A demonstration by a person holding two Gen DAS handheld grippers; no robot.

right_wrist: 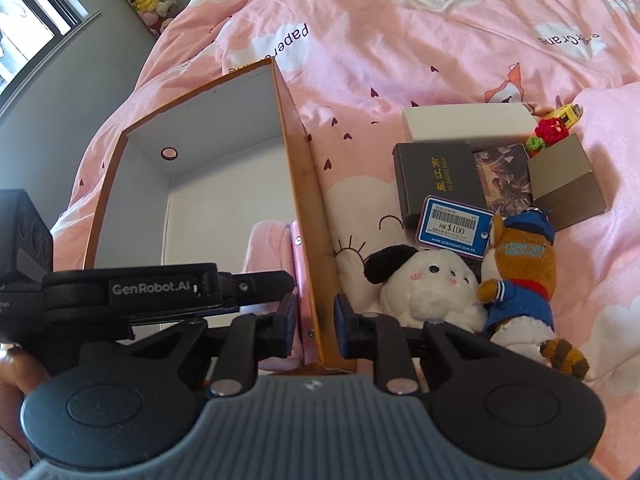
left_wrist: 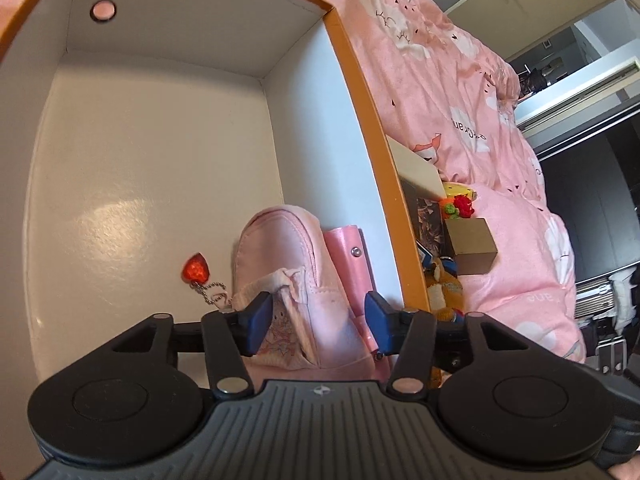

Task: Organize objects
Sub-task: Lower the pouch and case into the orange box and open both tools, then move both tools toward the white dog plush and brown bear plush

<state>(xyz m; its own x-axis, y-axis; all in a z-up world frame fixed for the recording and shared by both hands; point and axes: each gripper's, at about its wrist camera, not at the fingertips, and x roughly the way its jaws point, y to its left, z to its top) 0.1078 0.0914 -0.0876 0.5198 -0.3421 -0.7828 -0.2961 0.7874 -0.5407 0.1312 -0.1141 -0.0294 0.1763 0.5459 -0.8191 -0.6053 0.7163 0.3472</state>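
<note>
In the left view, the left gripper is hanging spread over the soft, light pouch at 6 o'clock in the box, while in the right view the right gripper is pinching its stiff wall, with toys at 3 o'clock best grabbed mid-body.

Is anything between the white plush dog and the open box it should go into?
Only the box's orange side wall, which the right hand-held gripper straddles at its near end. The white plush dog lies just outside it and must be lifted over the rim.

bed: pink cloud-print duvet | wall: grey | window: daylight, upper left
</note>
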